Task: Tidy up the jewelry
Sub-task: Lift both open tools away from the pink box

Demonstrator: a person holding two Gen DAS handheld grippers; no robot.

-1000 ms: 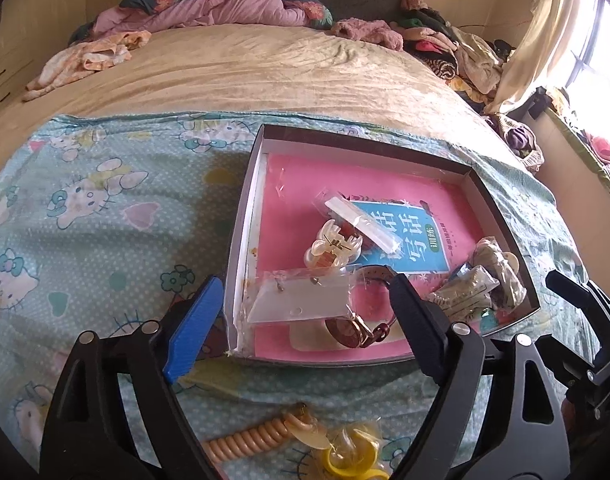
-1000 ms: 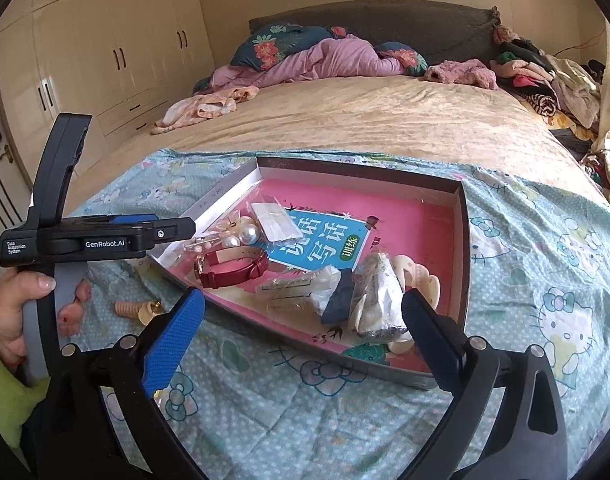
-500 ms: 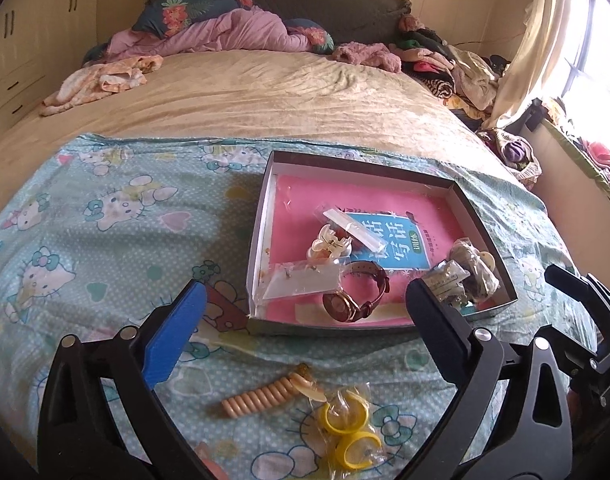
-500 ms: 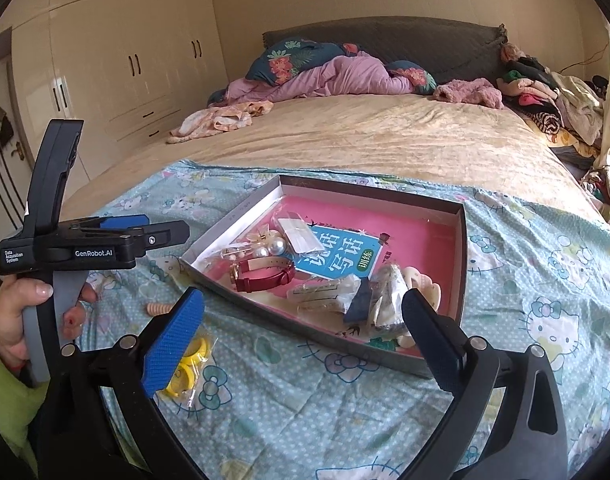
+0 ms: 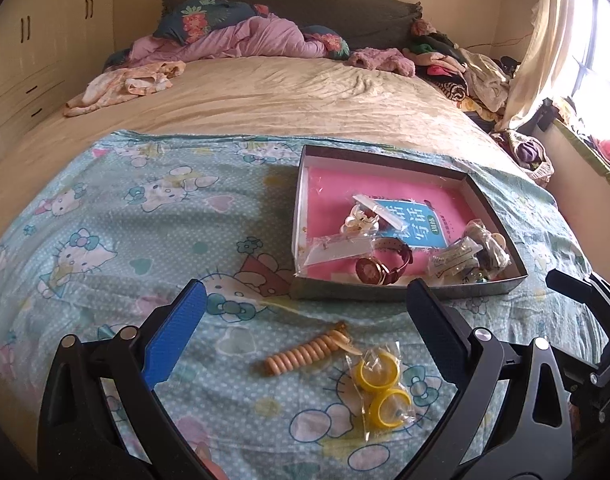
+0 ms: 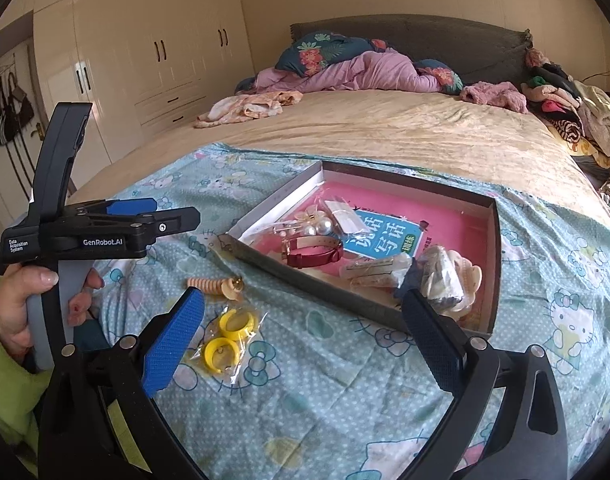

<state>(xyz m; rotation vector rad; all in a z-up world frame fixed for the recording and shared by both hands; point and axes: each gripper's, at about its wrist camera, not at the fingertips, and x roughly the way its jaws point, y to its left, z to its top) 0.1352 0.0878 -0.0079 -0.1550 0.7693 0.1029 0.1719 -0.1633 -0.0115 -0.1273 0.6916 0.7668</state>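
Note:
A shallow grey box (image 5: 405, 291) with a pink floor lies on the cartoon-cat sheet; it also shows in the right wrist view (image 6: 305, 282). Inside are a red-strap watch (image 5: 383, 266) (image 6: 315, 252), a pearl clip (image 5: 359, 220) (image 6: 319, 224), small clear bags and a blue booklet (image 5: 417, 224). In front of the box lie a beige spiral hair tie (image 5: 305, 354) (image 6: 209, 285) and a bag with two yellow rings (image 5: 383, 386) (image 6: 229, 334). My left gripper (image 5: 305, 344) is open and empty above the hair tie. My right gripper (image 6: 303, 344) is open and empty before the box.
The sheet (image 5: 125, 240) covers the near end of a big bed (image 5: 285, 96). Crumpled bedding (image 5: 245, 36) and clothes (image 5: 457, 64) pile at the far end. Wardrobes (image 6: 145, 52) stand at the left. A window with a curtain (image 5: 545, 40) is at the right.
Both grippers have pulled back and up from the box. The hair tie and the yellow rings now show fully in front of the box. Nothing was picked up.

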